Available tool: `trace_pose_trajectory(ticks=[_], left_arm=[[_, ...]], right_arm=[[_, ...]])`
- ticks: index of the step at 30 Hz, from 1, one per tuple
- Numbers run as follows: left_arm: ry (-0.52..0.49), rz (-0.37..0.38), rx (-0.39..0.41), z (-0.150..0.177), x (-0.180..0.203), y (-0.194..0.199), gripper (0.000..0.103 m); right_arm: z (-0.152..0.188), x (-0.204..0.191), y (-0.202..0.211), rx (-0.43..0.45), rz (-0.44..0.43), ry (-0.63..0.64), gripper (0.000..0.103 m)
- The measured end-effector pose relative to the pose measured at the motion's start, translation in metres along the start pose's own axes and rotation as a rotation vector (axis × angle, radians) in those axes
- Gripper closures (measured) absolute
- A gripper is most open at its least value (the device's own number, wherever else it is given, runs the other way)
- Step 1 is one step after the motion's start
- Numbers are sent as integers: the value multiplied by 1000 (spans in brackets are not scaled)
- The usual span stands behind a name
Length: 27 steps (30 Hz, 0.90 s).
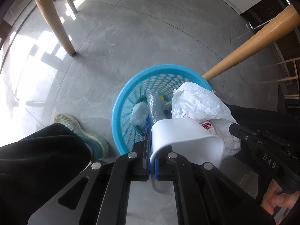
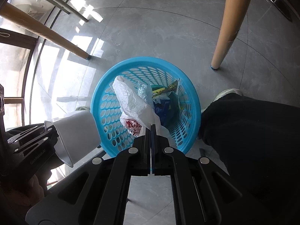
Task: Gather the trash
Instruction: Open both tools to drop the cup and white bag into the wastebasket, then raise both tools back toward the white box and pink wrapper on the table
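A blue perforated trash basket (image 1: pixel 120 101) (image 2: pixel 193 101) stands on the grey floor and holds wrappers and a clear bag. My left gripper (image 1: pixel 152 161) is shut on the rim of a white plastic bin (image 1: pixel 180 133), tilted over the basket's near edge; the bin also shows in the right wrist view (image 2: pixel 76 129). My right gripper (image 2: pixel 151 131) is shut on a crumpled white plastic bag (image 2: pixel 131 101) with red print and holds it over the basket. The bag shows in the left wrist view (image 1: pixel 198 101) above the basket's right side, beside my right gripper's body (image 1: pixel 262 146).
Wooden table legs (image 1: pixel 50 16) (image 1: pixel 251 45) (image 2: pixel 226 22) (image 2: pixel 46 35) stand around the basket. The person's dark-trousered legs and pale shoe (image 1: pixel 82 131) (image 2: pixel 228 93) flank it. Bright windows lie to the left.
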<state>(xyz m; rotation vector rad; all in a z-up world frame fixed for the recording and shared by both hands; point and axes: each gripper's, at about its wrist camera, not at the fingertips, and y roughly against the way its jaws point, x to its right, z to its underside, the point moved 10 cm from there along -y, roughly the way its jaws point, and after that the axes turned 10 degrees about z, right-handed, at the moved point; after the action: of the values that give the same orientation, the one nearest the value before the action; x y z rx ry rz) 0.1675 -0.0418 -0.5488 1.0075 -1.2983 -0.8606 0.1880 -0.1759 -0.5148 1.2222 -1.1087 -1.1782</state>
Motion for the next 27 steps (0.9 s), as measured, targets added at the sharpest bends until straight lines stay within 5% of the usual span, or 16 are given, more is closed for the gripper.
trace_pose_trajectory(ticks=[6, 8, 10, 27], left_arm=[[3, 18, 2, -2, 1, -1, 100], [6, 35, 14, -4, 4, 2, 83], [1, 35, 34, -6, 6, 6, 78], [-21, 33, 88, 9, 13, 48, 76]], right_arm=[[-2, -4, 2, 12, -21, 0, 101], [-2, -3, 2, 7, -37, -16, 99], [-2, -2, 3, 0, -46, -29, 94], [11, -12, 54, 98, 25, 79, 78]])
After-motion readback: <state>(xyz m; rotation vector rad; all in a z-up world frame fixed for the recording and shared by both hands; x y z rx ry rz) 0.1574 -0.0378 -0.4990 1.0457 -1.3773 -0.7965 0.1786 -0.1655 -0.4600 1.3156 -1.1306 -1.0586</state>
